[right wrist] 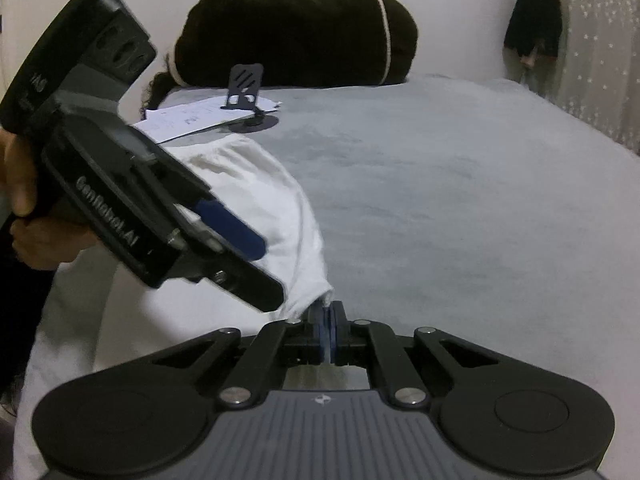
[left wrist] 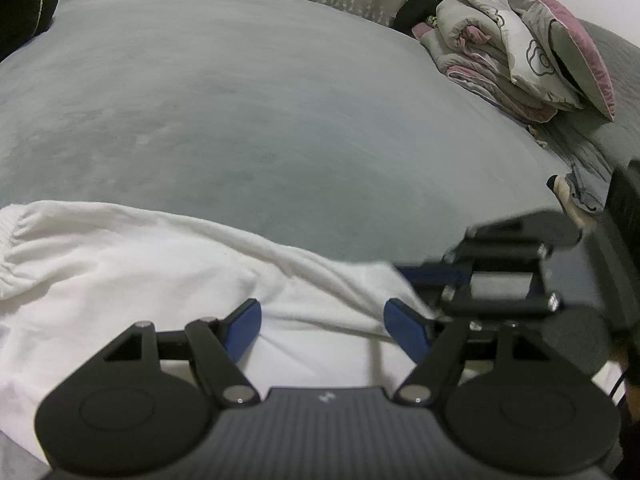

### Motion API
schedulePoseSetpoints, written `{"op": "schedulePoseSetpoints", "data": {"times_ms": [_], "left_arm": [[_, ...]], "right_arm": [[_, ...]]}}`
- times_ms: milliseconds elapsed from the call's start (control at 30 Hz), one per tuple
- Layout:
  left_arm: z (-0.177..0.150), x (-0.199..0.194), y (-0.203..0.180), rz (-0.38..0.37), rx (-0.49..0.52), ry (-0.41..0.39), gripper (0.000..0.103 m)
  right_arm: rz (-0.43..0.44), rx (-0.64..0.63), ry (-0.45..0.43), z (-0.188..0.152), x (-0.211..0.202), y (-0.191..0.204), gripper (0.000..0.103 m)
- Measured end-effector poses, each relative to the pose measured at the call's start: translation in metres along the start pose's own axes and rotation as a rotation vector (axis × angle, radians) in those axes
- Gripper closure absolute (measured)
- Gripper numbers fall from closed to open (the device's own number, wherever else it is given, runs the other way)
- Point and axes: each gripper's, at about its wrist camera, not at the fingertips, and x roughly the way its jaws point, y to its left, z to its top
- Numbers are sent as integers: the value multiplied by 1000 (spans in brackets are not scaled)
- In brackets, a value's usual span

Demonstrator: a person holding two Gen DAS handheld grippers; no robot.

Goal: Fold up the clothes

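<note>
**Fingers split: right pinches the corner, left stands open**

Fingers of the right gripper point(right wrist: 328, 334) are pressed together on a corner of the white garment point(left wrist: 132, 276), a sliver of cloth showing between the blue pads at lower centre of the right wrist view. The left gripper point(left wrist: 322, 326) has its fingers spread apart above the fabric at the bottom of the left wrist view, pinching nothing. The garment lies crumpled along the near edge of the bed point(left wrist: 260, 120), its gathered hem at the far left of that frame.

The right hold looks thin, only the very tip of the corner, so a quick pull could slide the cloth out. With the left fingers free, lifting on one side alone would probably drag the garment into a twist instead of a clean fold line. Both grippers sit close together, so they could knock each other.

A grey, soft-napped cover spans the bed. Folded bedding and pillows point(left wrist: 528, 48) are stacked at upper right. In the right wrist view a dark bolster point(right wrist: 296, 36) lies against the wall, with papers point(right wrist: 192, 118) and a phone stand point(right wrist: 246, 92) before it.
</note>
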Motion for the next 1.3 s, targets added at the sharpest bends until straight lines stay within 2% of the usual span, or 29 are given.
{"op": "schedulePoseSetpoints", "data": {"times_ms": [100,267,367,500,633,700,767,900,1067,1233,1300], "left_arm": [[0,2,-5,19,30,2,32],[0,3,-9,32,60,0,32],[1,3,-10,35,68,0,31],[0,3,-12,40,83,0,30],[0,2,-15,46,93,-2,30],[1,2,-14,42,89,-3,30],[2,2,-15,39,88,-3,30],[2,3,-18,42,100,-6,30],[1,6,-22,61,120,-9,30],[1,7,-23,73,135,-12,30],[0,7,-24,78,139,-13,30]], "right_arm": [[-17,-22,-12,9,-5,-10,97],[-57,-119,48,20,12,-16,98],[-97,-144,52,20,19,-21,98],[-151,-119,93,14,26,-35,98],[-170,-23,52,7,-12,-44,95],[-164,35,56,0,-34,-47,83],[-148,89,84,-12,-52,-46,76],[-134,145,156,-39,-73,-32,76],[-128,189,143,-71,-80,-21,75],[-128,116,169,-69,-83,-12,77],[-139,86,184,-69,-84,-8,82]]}}
